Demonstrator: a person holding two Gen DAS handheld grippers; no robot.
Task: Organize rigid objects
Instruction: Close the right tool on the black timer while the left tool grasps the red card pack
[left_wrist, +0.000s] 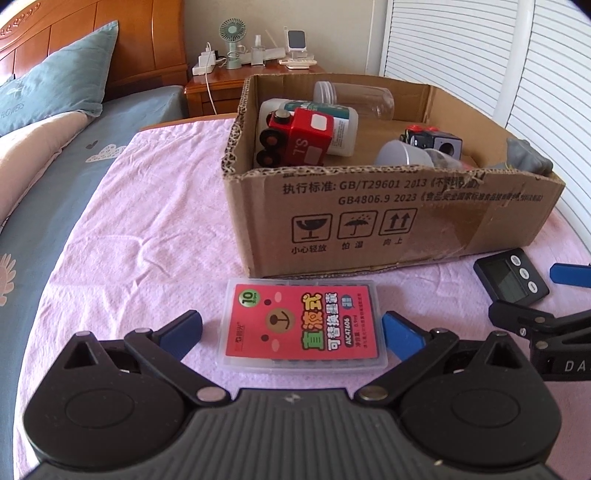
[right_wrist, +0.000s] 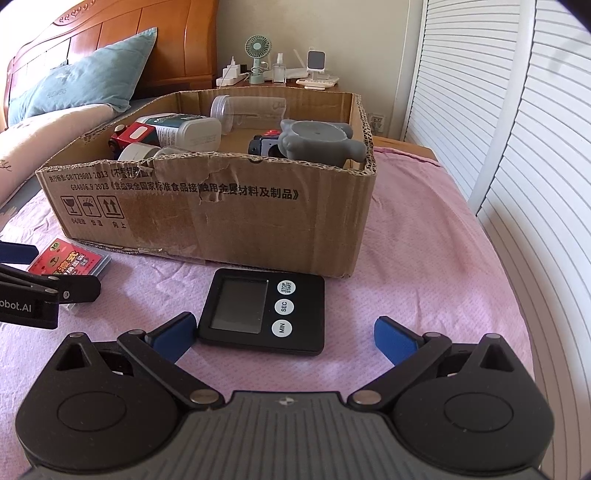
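Note:
A clear plastic case with a red label lies flat on the pink cloth in front of the cardboard box. My left gripper is open, its blue fingers on either side of the case, not pressing it. A black digital timer lies on the cloth before the cardboard box. My right gripper is open around the timer, its left pad touching or almost touching the timer's edge. The red-label case shows at the left of the right wrist view, and the timer at the right of the left wrist view.
The box holds a red toy train, a white bottle, a clear jar, a grey cup, a black cube and a grey figure. A bed with a blue pillow lies left; a nightstand stands behind; white louvred doors stand right.

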